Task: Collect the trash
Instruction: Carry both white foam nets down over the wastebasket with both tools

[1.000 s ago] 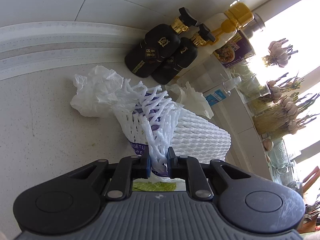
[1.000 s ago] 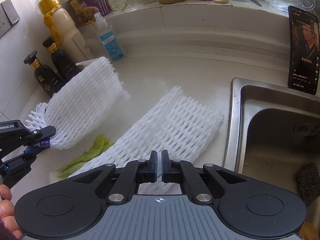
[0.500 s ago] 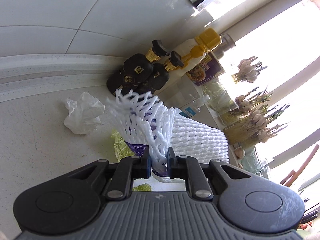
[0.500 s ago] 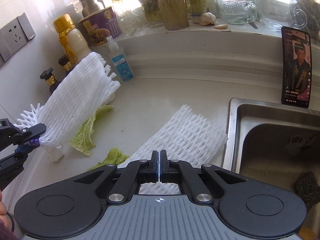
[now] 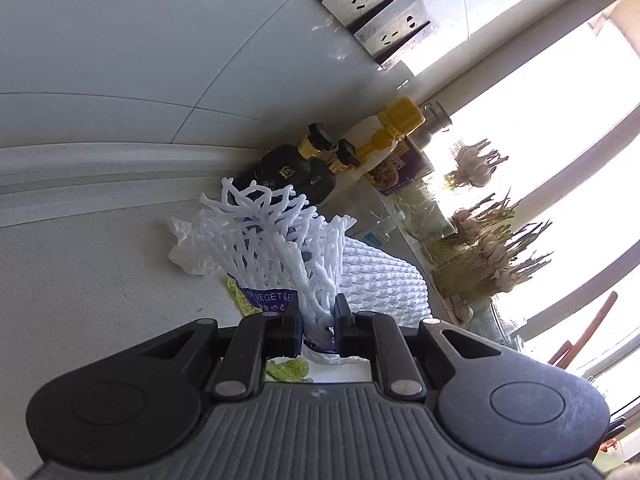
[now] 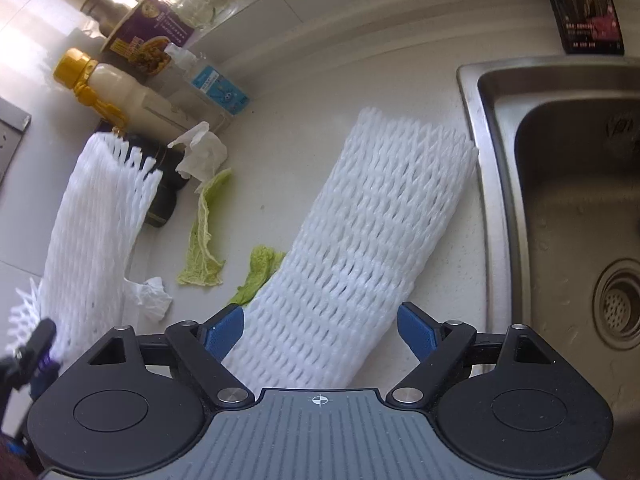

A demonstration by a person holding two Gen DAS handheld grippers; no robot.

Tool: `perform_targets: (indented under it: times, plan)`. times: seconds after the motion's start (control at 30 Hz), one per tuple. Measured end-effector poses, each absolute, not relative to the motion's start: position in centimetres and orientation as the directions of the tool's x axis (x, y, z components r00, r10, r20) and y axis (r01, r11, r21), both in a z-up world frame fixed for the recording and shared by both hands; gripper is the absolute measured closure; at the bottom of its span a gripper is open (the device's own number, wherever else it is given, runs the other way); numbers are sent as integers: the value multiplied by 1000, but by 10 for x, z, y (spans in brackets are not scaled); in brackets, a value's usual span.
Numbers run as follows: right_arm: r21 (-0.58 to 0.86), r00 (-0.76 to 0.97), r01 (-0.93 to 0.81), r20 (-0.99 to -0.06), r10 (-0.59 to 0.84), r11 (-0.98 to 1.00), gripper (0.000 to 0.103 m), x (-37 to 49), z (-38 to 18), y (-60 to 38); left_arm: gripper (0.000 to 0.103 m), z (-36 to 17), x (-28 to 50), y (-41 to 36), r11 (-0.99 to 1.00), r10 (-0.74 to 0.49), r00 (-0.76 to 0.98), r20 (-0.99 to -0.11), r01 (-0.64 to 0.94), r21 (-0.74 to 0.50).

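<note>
My left gripper [image 5: 317,320] is shut on the end of a white foam net sleeve [image 5: 276,240] with a purple vegetable label, held up off the counter. The right wrist view shows that sleeve [image 6: 92,232] hanging at the left. My right gripper [image 6: 320,322] points down over a second foam net sleeve [image 6: 360,232] that lies flat on the counter. Its jaws are opening wide, with the near end of that sleeve between them and the pads not pressing it. Cabbage leaves [image 6: 204,232] and crumpled tissues [image 6: 200,152] lie between the two sleeves.
A steel sink [image 6: 488,184] borders the flat sleeve on the right, with a phone [image 6: 580,4] leaning behind it. Dark sauce bottles [image 5: 288,168], a yellow-capped bottle [image 6: 116,92], a noodle cup [image 6: 152,36] and a small clear bottle [image 6: 216,88] crowd the wall corner. Wall sockets [image 5: 376,8] sit above.
The left gripper has risen with its foam sleeve, leaving the tissue and leaves below. The right gripper went from shut to wide open and tipped down over the flat sleeve.
</note>
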State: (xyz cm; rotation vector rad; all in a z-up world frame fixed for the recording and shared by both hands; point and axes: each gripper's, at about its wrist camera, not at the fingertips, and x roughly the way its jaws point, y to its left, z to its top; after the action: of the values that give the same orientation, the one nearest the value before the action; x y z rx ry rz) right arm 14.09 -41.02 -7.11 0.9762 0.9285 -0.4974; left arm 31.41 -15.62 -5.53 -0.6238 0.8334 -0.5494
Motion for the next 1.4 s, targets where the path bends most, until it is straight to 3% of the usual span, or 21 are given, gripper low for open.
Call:
perform_targets:
  times: [0.17,0.27,0.33,0.37,0.43,0.5,1.0,1.4]
  plan:
    - [421,473,766,-881,18,485,18,160,-81,-403,90,-65,298,-137,716,-634,555,-538,161,-679]
    - [365,432,788,-902,-23,496,30,159,-89,-396,90,-70,287,-122,727,-617,558,-554,137,-673]
    - [349,432,794,-900,-56,498,53,153,-91,-394,90,-72,283,-115,730,-608,564,-559,122,-672]
    - [336,426,797,-902,-72,502,59,151,-90,-394,90,-72,281,-111,731,-605,565,-562,112,-674]
    - [326,434,792,-895,-101,516,86,144,-90,-394,90,-73,278,-105,731,-597,568,-566,96,-675]
    - [337,457,780,-882,-113,527,93,138,-88,-397,90,-71,275,-100,733,-590,575,-566,88,-675]
    - [451,574,716,-815,-80,533,94,106,-58,-391,90,-60,244,-61,749,-542,623,-564,54,-660]
    - [552,655,580,-753,60,600,94,106,-26,-341,90,-57,216,-2,776,-464,659,-591,-20,-631]
